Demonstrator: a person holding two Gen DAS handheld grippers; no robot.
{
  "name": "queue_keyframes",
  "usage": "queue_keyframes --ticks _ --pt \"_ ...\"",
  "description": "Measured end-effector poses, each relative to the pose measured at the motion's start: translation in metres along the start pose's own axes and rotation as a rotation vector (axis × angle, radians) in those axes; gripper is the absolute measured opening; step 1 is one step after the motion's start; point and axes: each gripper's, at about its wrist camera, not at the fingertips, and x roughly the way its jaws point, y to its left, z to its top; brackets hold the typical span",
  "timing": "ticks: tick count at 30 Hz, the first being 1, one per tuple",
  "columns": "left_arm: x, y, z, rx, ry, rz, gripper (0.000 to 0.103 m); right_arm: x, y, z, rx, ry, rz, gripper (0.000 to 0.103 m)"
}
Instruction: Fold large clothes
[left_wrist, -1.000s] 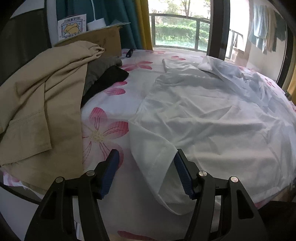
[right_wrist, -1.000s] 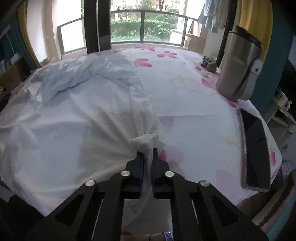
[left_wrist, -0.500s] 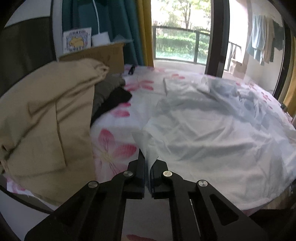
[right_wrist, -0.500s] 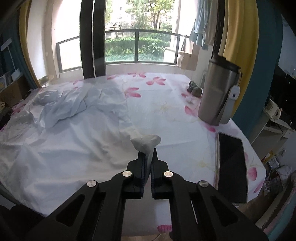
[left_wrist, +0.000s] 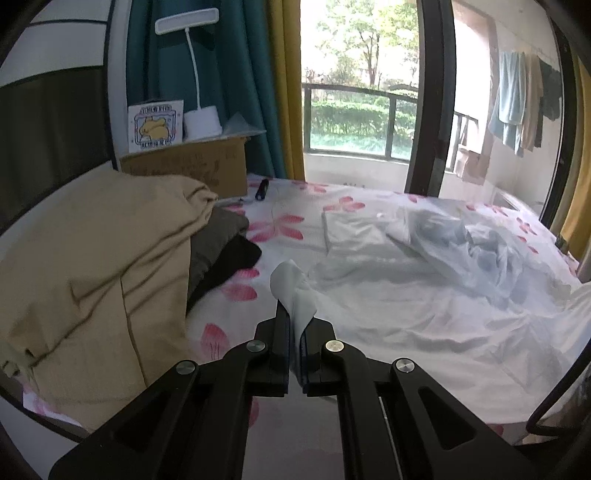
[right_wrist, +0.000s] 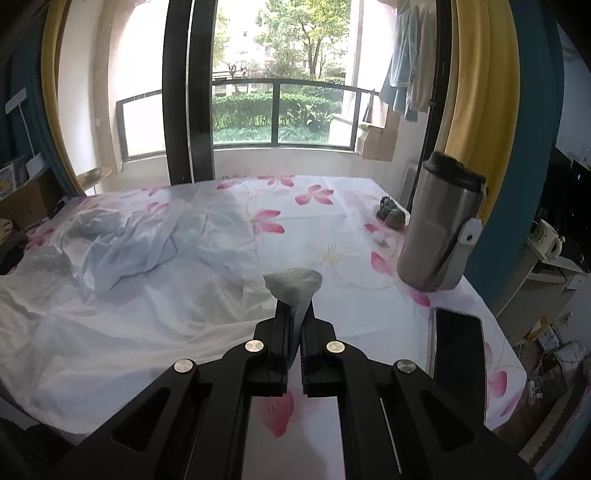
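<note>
Both claws are clamped on the shirt's near edge: the left claw (left_wrist: 295, 325) pinches one corner, the right claw (right_wrist: 295, 321) the other. The shirt (left_wrist: 424, 295) lies ahead of both on the bed (right_wrist: 332, 236), so the fold likely goes forward.

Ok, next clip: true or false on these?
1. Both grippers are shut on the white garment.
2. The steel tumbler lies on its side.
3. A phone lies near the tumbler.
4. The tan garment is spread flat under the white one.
1. True: left gripper and right gripper each pinch the white garment.
2. False: the tumbler stands upright on the sheet.
3. True: the phone lies just in front of it.
4. False: the tan garment is heaped beside the white one, over dark clothes.
</note>
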Motion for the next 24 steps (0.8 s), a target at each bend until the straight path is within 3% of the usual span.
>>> queue_keyframes --ticks 11,24 --pt "0.017 -0.003 0.03 -0.002 -0.028 -0.034 0.005 0.013 -0.003 0.025 0.021 -0.046 0.003 0.004" --pt "0.045 -0.01 0.072 0.032 -0.088 -0.021 0.005 0.047 0.0 0.058 0.026 -0.069 0.018 0.004"
